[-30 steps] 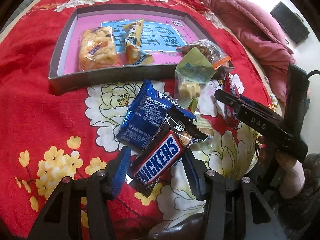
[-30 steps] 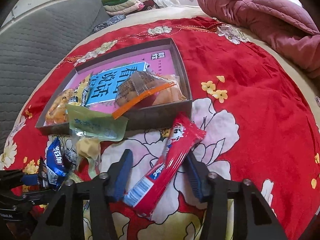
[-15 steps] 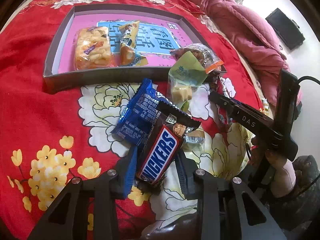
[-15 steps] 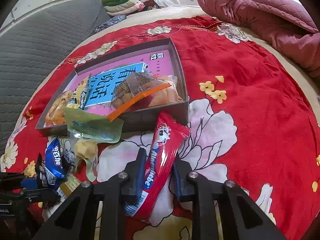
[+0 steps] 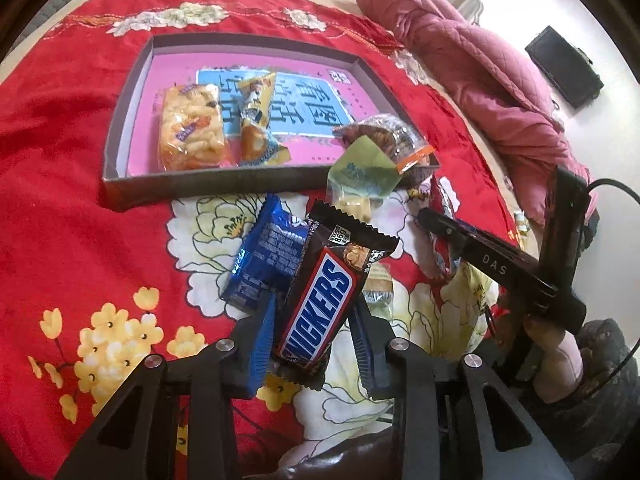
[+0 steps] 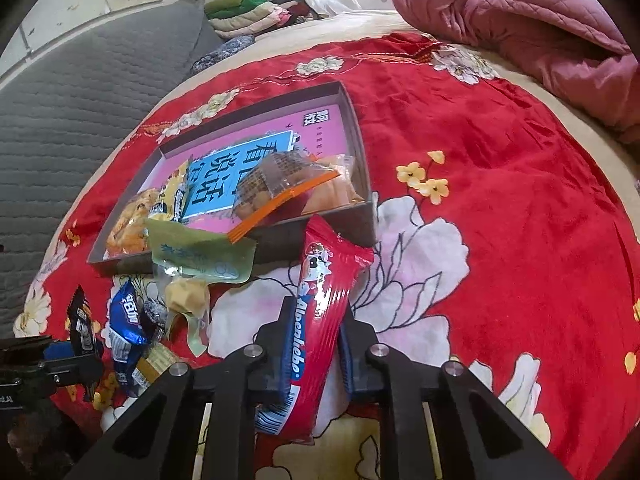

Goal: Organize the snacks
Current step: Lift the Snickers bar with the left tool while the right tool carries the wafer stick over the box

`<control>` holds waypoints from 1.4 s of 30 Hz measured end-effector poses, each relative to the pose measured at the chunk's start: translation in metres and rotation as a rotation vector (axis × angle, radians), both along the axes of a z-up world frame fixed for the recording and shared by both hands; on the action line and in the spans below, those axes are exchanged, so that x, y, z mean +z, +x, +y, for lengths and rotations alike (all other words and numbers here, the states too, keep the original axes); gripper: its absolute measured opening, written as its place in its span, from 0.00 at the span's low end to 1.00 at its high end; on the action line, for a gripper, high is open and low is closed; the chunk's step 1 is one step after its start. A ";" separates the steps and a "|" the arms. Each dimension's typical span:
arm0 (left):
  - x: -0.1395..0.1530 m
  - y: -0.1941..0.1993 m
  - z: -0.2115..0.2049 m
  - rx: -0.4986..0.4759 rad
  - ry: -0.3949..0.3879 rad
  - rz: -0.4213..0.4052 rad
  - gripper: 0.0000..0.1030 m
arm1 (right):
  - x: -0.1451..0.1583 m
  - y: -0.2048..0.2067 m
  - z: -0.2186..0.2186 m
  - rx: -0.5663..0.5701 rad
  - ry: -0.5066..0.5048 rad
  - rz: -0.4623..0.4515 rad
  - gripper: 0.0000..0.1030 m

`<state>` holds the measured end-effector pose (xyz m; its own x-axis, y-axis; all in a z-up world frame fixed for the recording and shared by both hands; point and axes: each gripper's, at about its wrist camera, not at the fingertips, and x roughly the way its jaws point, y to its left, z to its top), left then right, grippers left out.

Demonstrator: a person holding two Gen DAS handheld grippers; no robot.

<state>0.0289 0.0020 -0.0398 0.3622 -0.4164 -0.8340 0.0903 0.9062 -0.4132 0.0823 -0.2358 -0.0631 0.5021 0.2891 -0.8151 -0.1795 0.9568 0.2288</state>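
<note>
1. The left gripper (image 5: 312,332) has its two blue-padded fingers pressed against the sides of one chocolate bar (image 5: 320,304) in a brown wrapper. The bar stands tilted, its upper end leaning toward the tray.
2. The right gripper (image 6: 314,344) has its fingers closed tight on one long red candy packet (image 6: 316,320), gripped about midway, the top end pointing at the tray's near right corner.
3. One blue snack packet (image 5: 268,256) lies on the red flowered blanket (image 5: 60,208), just behind the chocolate bar and on the near side of the tray.
4. One small tan-wrapped sweet (image 5: 378,286) lies on the blanket right of the chocolate bar, also short of the tray.
5. One clear bag with a green label (image 5: 360,184), holding pale yellow pieces, leans against the tray's near wall toward its right end.
6. One shallow grey tray (image 5: 192,188) with a pink and blue printed floor sits on the blanket. It is the landmark.
7. Inside the tray are three packets: one bag of orange puffed snacks (image 5: 190,132) at the left, one slim yellow packet (image 5: 254,120) just right of it, and one clear bag with an orange strip (image 5: 384,140) in the near right corner.
8. One rolled pink quilt (image 6: 520,32) lies beyond the tray to the right.
9. One grey quilted cover (image 6: 80,92) lies left of the tray, with one pile of folded clothes (image 6: 256,12) behind it.
</note>
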 end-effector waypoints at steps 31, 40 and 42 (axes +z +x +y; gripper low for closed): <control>0.014 0.002 0.016 0.085 0.018 -0.044 0.36 | 0.042 -0.016 0.020 0.125 0.036 -0.205 0.17; 0.021 0.006 0.019 0.105 0.024 -0.069 0.36 | 0.047 -0.017 0.026 0.154 0.033 -0.239 0.16; 0.022 0.008 0.019 0.108 0.023 -0.074 0.36 | 0.048 -0.017 0.027 0.158 0.036 -0.241 0.16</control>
